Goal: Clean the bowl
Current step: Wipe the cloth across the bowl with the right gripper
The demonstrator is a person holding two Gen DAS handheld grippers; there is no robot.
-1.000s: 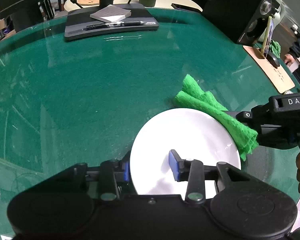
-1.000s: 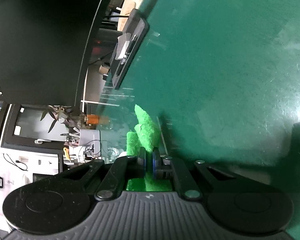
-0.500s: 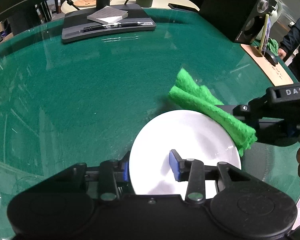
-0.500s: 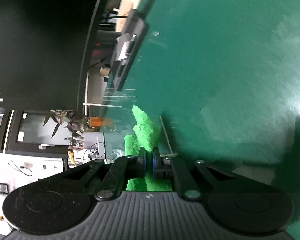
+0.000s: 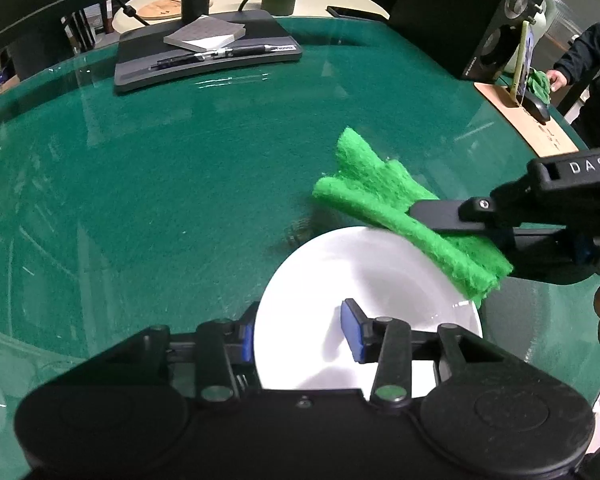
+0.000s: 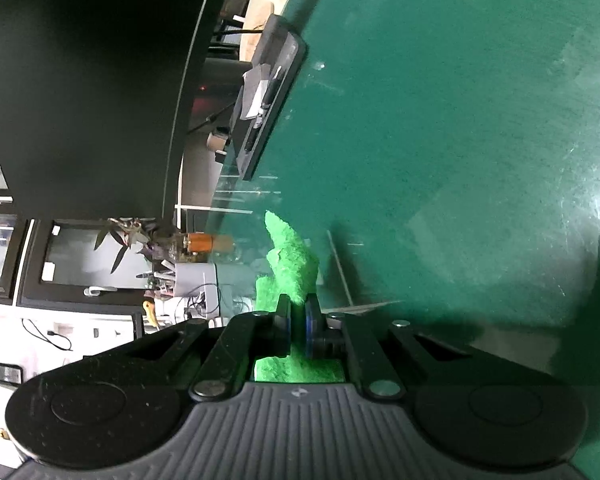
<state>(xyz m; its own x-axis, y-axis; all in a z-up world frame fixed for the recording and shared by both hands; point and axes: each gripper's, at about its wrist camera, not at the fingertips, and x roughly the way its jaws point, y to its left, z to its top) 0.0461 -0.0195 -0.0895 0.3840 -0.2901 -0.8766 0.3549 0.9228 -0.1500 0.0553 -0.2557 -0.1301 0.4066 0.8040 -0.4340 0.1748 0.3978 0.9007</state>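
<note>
- my left gripper [image 5: 300, 330] has its fingers clamped across the near rim of the white bowl [image 5: 364, 264], one blue pad [image 5: 350, 330] inside, the other outside.
- the bowl sits on the green worktop [image 5: 180, 184], at the near right of the left wrist view.
- my right gripper [image 6: 298, 330] has its fingers pressed together on the green cloth [image 6: 294, 264], which sticks out past the tips.
- from the left wrist view the cloth [image 5: 396, 212] lies across the bowl's far right rim; i cannot tell whether it touches the rim.
- a dark tray [image 5: 208, 58] with a notepad [image 5: 206, 34] and a pen [image 5: 216, 54] stands at the far edge, well apart from the bowl.
- a speaker [image 5: 496, 20] stands far right.
</note>
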